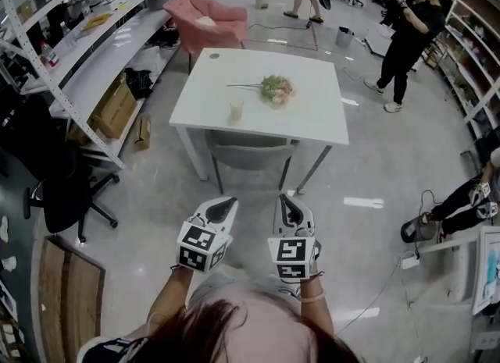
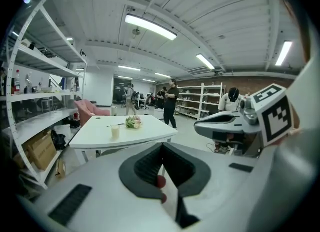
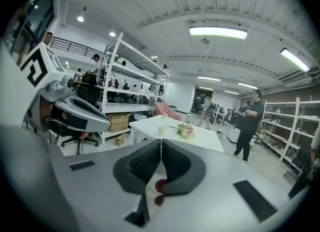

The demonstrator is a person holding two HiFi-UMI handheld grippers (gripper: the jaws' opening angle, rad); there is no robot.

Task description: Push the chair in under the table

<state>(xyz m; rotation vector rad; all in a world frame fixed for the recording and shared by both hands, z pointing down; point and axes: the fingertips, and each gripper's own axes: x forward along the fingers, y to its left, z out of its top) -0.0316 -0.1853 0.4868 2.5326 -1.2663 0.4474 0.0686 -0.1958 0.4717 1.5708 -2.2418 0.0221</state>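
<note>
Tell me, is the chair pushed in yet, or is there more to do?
Done: the grey chair sits tucked under the white table, only its backrest showing at the near edge. In hand: nothing; the left gripper and right gripper are shut, empty, short of the chair. Left: apparently nothing.

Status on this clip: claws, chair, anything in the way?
Left claw shut, empty; right claw shut, empty. Chair tucked under white table, neither claw touching it. Nothing visible between claws and chair.
</note>
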